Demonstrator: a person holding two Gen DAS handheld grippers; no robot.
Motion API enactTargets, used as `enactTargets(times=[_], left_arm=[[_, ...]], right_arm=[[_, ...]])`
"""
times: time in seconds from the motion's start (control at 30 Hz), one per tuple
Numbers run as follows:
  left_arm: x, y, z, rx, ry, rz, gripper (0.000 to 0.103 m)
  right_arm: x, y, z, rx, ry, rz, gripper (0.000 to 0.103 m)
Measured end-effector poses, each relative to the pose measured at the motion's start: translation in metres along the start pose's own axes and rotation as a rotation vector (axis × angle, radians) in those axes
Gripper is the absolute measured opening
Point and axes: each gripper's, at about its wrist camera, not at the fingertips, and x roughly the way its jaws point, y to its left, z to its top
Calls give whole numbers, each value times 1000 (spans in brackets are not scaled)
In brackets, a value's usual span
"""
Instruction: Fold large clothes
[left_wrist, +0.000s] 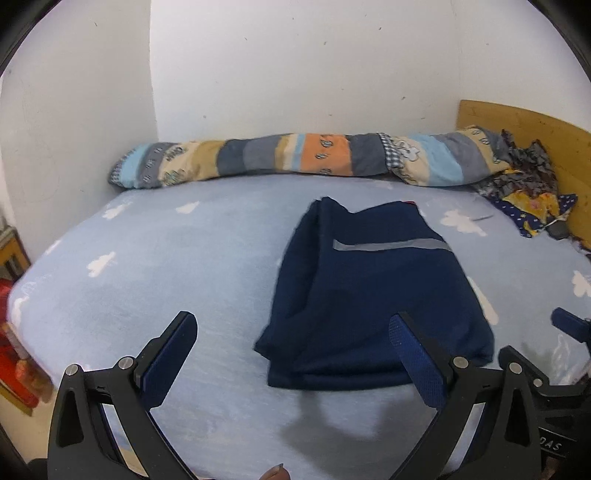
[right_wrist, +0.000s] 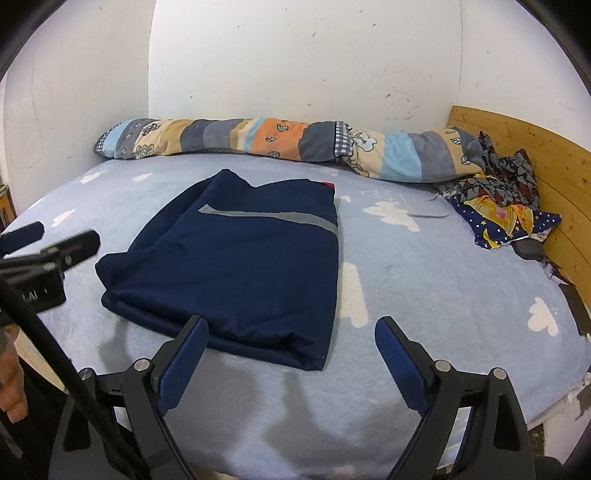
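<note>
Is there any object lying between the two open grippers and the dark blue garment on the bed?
Nothing visible does. Only bare bed sheet separates the right gripper and left gripper from the folded navy garment. The rolled quilt and crumpled clothes lie beyond it.

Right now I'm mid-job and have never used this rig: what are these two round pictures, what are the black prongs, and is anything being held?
There is no robot arm. A person holds one two-finger tool in each hand, and a fisheye camera on each looks forward along its fingers. One picture is from the left tool, the other from the right tool. The black prongs with blue pads are those fingers. Both tools are open and hold nothing. On the light blue bed sheet lies a folded navy garment with a grey stripe. A rolled patterned quilt lies along the wall, and a crumpled pile of cloth sits by the wooden headboard.
</note>
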Motion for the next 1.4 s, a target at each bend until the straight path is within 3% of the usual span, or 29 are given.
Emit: enactTargets(times=[0.3,0.47,1.4], left_arm=[[-1,-21,5,102,26,95,103],[2,-19,3,92,62,53,103],[5,-14,1,81,76,70,103]], right_arm=[[-4,-1,2,7,-20,-11,94],[-5,-4,2,18,-19,-4,94],[-5,-2,2,23,-16,1,94]])
